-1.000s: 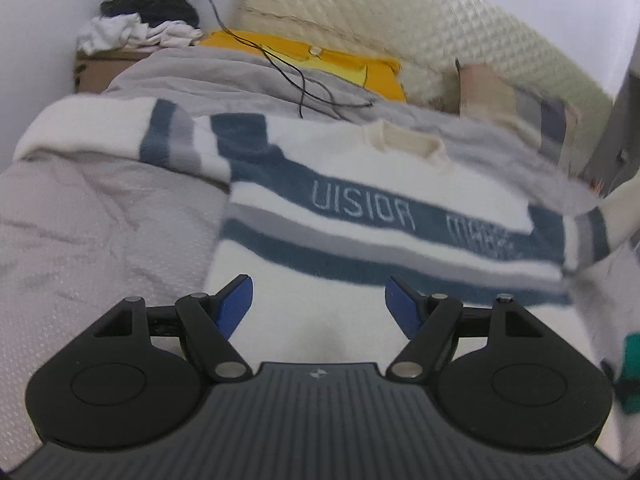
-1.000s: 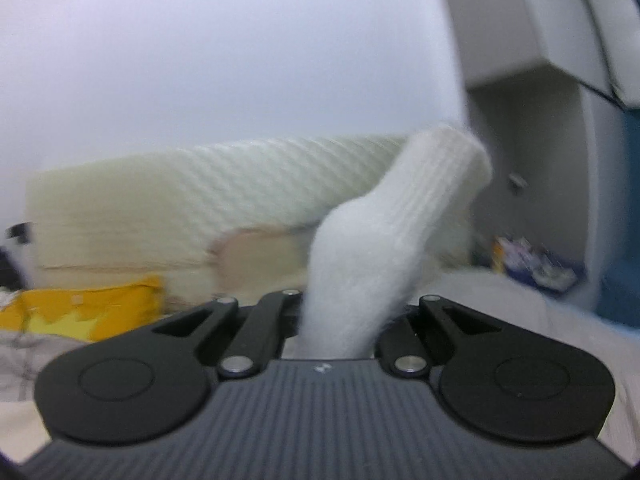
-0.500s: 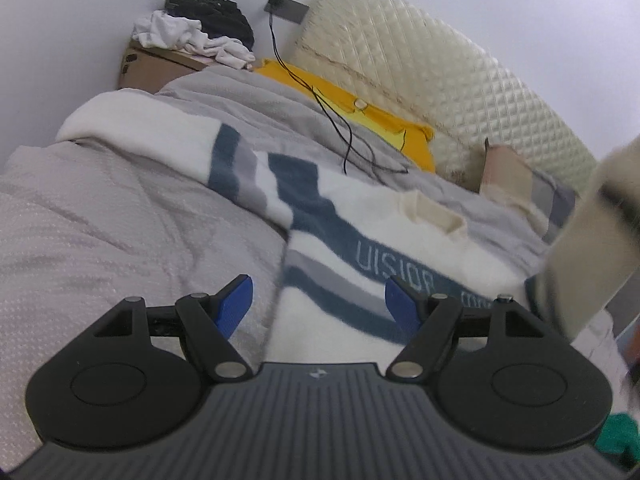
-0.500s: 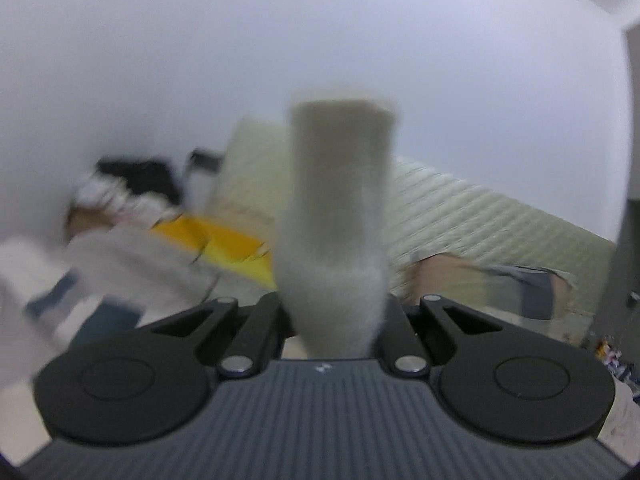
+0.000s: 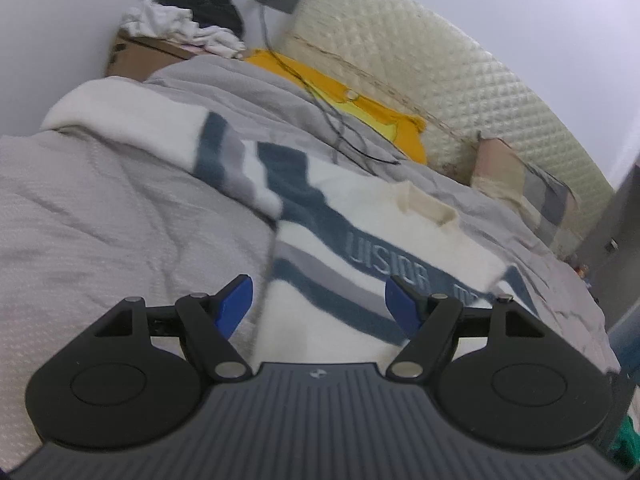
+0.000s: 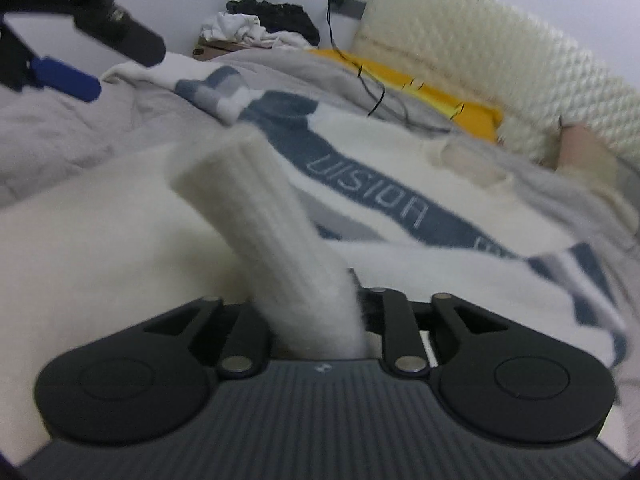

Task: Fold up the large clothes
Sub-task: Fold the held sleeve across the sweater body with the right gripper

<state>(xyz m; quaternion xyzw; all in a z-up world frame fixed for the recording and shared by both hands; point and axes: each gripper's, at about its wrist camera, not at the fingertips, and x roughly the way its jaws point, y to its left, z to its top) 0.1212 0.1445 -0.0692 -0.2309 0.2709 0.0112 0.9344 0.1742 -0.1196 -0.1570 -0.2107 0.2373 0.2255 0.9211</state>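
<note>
The sweater [image 5: 320, 320] is cream-white with dark blue and grey bands, pale lettering on one blue band; its ribbed cuff [image 6: 256, 208] is plain cream; the bed cover [image 5: 100, 220] is light grey; a yellow pillow [image 5: 372, 108] lies by the cream quilted headboard [image 5: 440, 80]; the left gripper's fingers [image 5: 236, 304] have blue pads on black arms.

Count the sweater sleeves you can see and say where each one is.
2. One sleeve lies spread toward the bed's far left corner; the other sleeve is folded across the sweater's chest, its cuff between the right gripper fingers, which are opening.
</note>
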